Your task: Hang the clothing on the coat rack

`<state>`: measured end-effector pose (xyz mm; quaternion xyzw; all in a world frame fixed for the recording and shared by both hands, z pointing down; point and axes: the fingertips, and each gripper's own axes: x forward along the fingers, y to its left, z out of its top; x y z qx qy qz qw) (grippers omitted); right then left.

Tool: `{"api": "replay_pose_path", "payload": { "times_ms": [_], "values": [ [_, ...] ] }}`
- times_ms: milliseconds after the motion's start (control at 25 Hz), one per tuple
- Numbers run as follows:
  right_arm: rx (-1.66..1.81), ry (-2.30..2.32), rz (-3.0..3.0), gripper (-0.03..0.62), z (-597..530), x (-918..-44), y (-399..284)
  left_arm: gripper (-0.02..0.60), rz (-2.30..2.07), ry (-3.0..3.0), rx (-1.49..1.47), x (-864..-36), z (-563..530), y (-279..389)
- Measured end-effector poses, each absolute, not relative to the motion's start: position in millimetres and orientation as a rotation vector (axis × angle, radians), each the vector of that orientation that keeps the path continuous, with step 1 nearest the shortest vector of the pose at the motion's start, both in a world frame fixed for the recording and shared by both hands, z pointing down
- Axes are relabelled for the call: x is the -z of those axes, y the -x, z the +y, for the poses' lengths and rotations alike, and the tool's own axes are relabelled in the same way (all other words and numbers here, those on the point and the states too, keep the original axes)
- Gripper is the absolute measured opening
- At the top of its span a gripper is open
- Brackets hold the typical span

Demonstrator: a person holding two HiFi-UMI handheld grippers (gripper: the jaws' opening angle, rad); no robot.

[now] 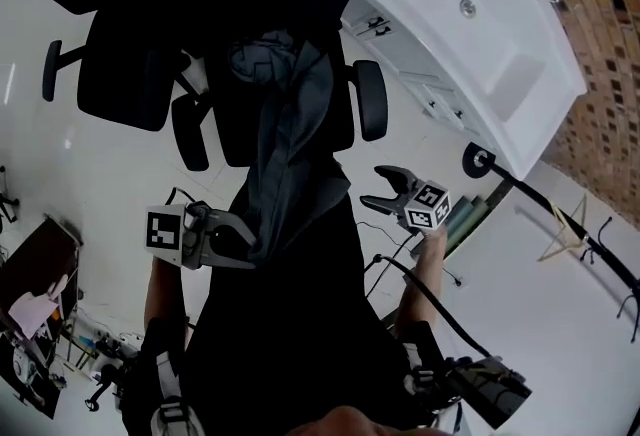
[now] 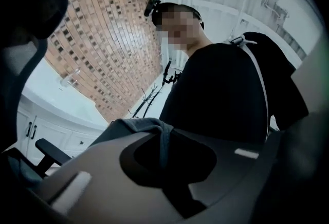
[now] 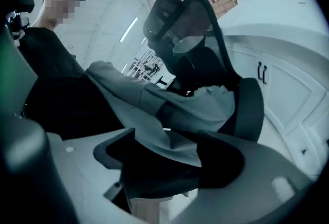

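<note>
- Left gripper point(image 1: 250, 246), at eight o'clock in our head view, has its jaws pressed together, pinching a fold of the grey clothing point(image 1: 290, 124).
- Right gripper point(image 1: 383, 187), at three o'clock, has its jaws spread wide. In its own view cloth lies across the gap, and we see no pad pressing on it.
- We see the clothing draped on the black office chair point(image 1: 130, 74) at twelve o'clock, trailing toward six o'clock to the left gripper.
- At two o'clock we see a white cabinet point(image 1: 500, 44).

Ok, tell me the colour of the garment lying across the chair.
The garment is plain dark grey; clearest in the right gripper view.
</note>
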<state>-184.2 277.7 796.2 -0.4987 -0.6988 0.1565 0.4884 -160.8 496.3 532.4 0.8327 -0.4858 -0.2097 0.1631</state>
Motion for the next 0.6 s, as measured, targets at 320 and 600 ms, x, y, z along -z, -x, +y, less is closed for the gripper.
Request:
{"api": "replay_pose_path", "payload": {
  "times_ms": [320, 600],
  "values": [
    [0.568, 1.435, -1.651, 0.377, 365.1, -876.3, 276.9, 0.02, -1.341, -2.49, 0.55, -509.3, 460.9, 149.8],
    [1.43, 1.696, -1.211, 0.218, 431.6, -928.4, 269.9, 0.02, -1.436, -2.478, 0.457, -509.9, 461.0, 152.7]
  ]
}}
